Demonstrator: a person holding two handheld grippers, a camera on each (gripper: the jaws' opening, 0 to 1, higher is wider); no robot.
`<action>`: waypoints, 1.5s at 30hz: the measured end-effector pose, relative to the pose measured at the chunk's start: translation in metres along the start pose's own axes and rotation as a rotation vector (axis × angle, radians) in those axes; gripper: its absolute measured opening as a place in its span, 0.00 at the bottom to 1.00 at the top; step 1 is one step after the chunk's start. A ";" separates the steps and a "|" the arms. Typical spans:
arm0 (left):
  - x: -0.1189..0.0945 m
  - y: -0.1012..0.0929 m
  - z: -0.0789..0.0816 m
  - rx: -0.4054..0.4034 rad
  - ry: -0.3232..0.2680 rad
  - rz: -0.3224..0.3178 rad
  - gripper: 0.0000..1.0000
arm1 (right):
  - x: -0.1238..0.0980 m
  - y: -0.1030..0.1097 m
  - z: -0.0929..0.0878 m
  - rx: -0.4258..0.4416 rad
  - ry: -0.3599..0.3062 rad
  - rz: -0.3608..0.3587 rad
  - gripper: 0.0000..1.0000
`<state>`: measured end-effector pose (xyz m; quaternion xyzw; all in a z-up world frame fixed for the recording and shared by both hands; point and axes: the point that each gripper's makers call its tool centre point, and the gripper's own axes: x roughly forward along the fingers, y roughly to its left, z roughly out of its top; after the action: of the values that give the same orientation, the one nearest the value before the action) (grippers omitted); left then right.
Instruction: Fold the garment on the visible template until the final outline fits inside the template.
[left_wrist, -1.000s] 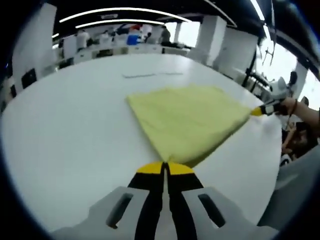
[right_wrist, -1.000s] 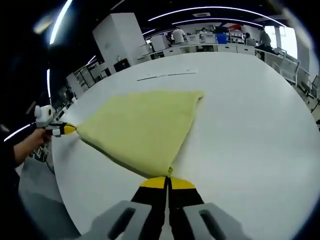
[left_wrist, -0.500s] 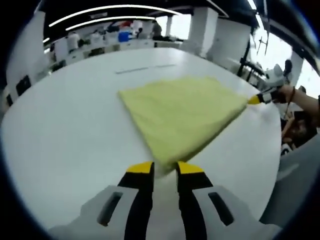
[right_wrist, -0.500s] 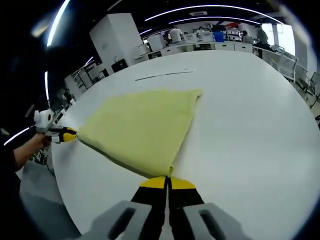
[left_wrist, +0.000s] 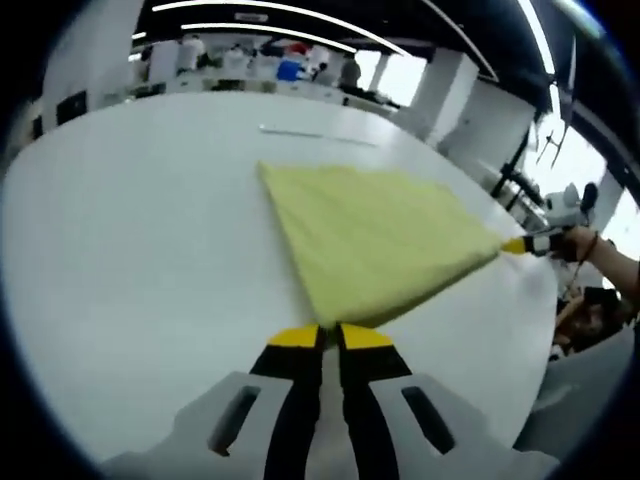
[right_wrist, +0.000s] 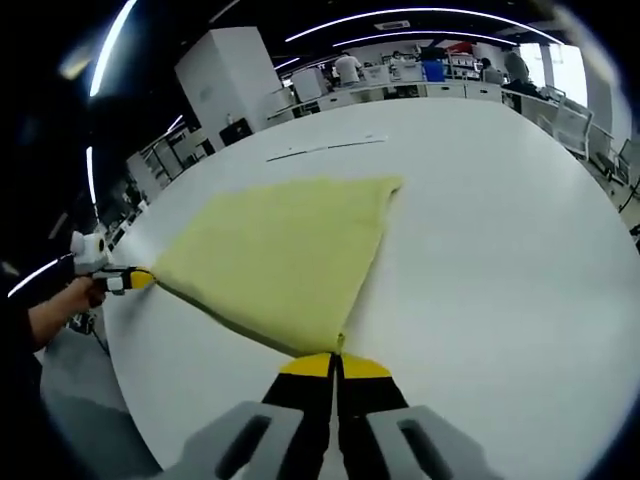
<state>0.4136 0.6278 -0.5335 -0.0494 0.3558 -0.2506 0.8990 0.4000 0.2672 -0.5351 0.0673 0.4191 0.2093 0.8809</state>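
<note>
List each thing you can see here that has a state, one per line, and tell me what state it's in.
yellow garment: folded, lying flat on the table, two near corners pinched.
left gripper: shut on a garment corner.
right gripper: shut on another garment corner.
white table: garment resting on it; a thin line is marked beyond the cloth.

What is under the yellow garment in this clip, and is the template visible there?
The yellow garment lies flat on the white table. Beyond its far edge a thin line marks the table. Whatever is beneath the cloth is covered; no template outline shows around it.
</note>
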 end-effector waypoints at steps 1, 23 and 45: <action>0.000 0.000 -0.001 0.015 0.006 -0.002 0.00 | 0.000 0.000 0.000 0.000 -0.001 0.000 0.00; -0.008 0.001 0.000 0.260 0.074 -0.008 0.00 | -0.004 0.000 0.000 -0.096 0.024 -0.016 0.00; -0.004 -0.006 0.010 0.225 0.036 -0.055 0.01 | -0.001 0.004 0.005 -0.157 0.017 0.003 0.00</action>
<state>0.4157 0.6234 -0.5222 0.0466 0.3402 -0.3143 0.8850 0.4017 0.2706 -0.5302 -0.0034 0.4088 0.2434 0.8796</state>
